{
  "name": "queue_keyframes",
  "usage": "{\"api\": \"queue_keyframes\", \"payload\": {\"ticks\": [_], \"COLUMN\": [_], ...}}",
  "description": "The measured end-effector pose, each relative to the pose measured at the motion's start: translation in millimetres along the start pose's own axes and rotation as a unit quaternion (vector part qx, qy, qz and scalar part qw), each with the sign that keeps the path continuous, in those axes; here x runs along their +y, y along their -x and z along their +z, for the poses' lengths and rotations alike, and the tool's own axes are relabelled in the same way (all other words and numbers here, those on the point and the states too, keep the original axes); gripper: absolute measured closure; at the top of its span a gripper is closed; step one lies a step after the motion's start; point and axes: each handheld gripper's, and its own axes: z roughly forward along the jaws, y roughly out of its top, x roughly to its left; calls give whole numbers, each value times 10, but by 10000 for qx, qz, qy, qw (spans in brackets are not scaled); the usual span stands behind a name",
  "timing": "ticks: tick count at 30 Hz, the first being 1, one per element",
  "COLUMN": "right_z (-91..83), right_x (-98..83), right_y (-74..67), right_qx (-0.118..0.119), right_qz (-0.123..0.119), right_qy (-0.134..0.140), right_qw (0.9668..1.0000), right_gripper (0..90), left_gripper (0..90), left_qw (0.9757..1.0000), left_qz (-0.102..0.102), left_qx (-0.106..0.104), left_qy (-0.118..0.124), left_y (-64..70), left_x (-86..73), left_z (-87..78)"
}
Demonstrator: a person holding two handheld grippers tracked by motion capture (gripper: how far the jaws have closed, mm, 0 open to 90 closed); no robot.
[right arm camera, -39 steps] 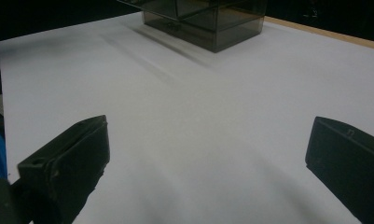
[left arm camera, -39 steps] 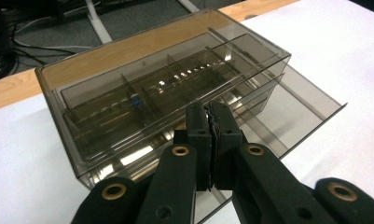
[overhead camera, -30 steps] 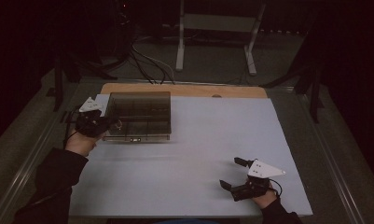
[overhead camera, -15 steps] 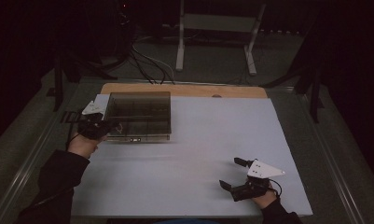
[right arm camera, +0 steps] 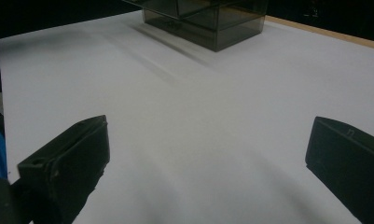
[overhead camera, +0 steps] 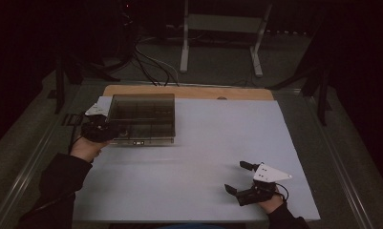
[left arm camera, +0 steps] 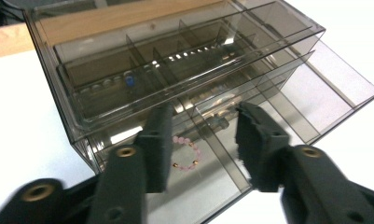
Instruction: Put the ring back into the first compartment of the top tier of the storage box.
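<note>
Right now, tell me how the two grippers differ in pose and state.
The left gripper sits at the smoked clear organizer box, its fingers partly open around a drawer holding a pink bead bracelet; the right gripper rests apart on bare white table, far from the box. The right gripper's fingers spread wider than the left's. Both are open, hand-held and gripping nothing.

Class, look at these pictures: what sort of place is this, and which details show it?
Probably a lab or recording studio, not a home: a white-covered table in a dark room, loose cables and metal stand legs on the floor behind, and a person working hand-held grippers at a smoky clear drawer organizer.
</note>
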Motion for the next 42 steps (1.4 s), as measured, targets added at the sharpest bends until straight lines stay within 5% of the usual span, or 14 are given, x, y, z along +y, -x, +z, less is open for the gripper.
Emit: {"api": "queue_keyframes", "payload": {"ticks": [13, 20, 25, 31, 33, 42], "right_z": [-2, -4, -5, -6, -9, -13], "right_x": [-1, -1, -2, -2, -1, 0], "right_y": [5, 6, 3, 4, 2, -2], "right_qx": [-2, -3, -5, 6, 0, -10], "right_qz": [-1, 9, 1, 6, 1, 17], "right_qy": [5, 7, -4, 1, 4, 2], "right_qw": [10000, 10000, 10000, 10000, 10000, 10000], "right_gripper": [0, 0, 0, 0, 0, 0], "left_gripper": [202, 21, 9, 9, 9, 9], "left_qw": [9997, 9984, 9977, 9918, 9910, 9837], "left_qz": [184, 163, 156, 536, 670, 906], "left_qx": [-111, -497, -599, -1061, -1064, -1468], "left_qy": [99, 221, 265, 475, 453, 508], "left_y": [155, 161, 166, 233, 271, 429], "left_x": [80, 90, 93, 110, 112, 88], "left_z": [-118, -144, -146, -168, -166, -192]}}
